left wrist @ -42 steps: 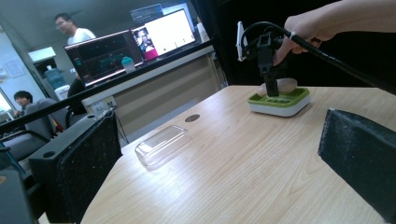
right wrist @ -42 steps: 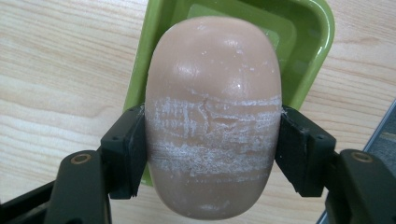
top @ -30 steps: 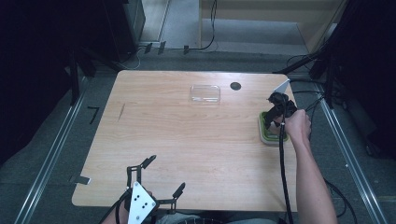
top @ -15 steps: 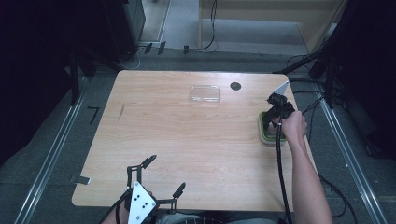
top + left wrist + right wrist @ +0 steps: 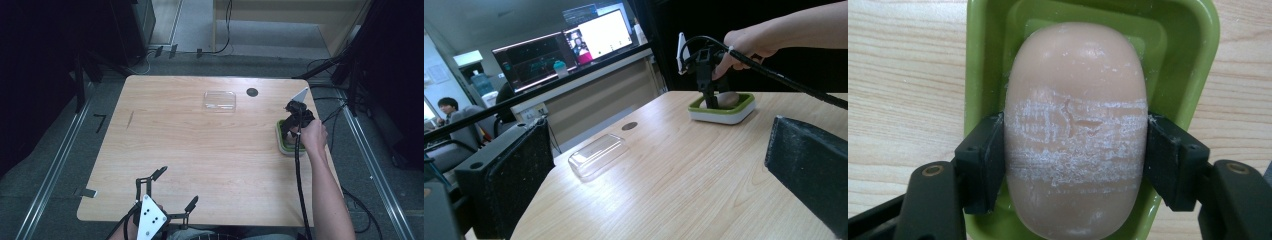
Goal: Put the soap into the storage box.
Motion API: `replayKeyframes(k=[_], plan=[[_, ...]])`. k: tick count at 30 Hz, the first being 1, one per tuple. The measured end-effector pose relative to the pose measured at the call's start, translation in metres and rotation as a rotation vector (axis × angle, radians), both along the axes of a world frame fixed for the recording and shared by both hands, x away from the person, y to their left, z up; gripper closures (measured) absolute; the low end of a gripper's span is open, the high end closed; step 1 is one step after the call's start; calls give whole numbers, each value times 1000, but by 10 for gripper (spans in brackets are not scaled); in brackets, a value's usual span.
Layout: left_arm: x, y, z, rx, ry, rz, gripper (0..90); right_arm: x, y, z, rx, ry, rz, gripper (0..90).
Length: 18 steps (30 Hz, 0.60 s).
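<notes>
A pinkish oval bar of soap (image 5: 1075, 100) lies in a green soap dish (image 5: 1193, 60) with a white base, at the table's right edge (image 5: 287, 148). My right gripper (image 5: 1075, 150) points down into the dish, its black pads pressing on the two long sides of the soap. Its jaws have just eased open a little, with the soap still between them. The left gripper view shows this gripper (image 5: 710, 102) standing upright in the dish (image 5: 724, 114). My left gripper (image 5: 176, 188) hovers at the table's near edge, wide open with nothing between its jaws (image 5: 659, 175).
A clear plastic lid (image 5: 219, 100) lies flat at the far middle of the wooden table (image 5: 200, 150), with a round black grommet (image 5: 252, 92) to its right. The right gripper's cable (image 5: 301, 185) runs back along the forearm. Dark racks and rails flank the table.
</notes>
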State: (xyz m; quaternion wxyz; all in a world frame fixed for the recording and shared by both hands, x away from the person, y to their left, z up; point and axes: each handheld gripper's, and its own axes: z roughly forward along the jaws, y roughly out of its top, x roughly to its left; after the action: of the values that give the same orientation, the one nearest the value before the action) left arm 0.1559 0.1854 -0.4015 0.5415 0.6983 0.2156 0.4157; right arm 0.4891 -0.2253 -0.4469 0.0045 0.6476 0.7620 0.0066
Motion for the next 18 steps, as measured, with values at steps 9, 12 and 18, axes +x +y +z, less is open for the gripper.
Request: replayKeyframes(k=[9,12,18], plan=[[0,0,0,-1,0,3,0,-3,0,2,3,-13,5,307],[0,0,0,9,0,2,0,-6,1,8,-10,-34,24,151],[-2,1,0,4,-3,5,0,-15,2,21,5,-38,56,154]])
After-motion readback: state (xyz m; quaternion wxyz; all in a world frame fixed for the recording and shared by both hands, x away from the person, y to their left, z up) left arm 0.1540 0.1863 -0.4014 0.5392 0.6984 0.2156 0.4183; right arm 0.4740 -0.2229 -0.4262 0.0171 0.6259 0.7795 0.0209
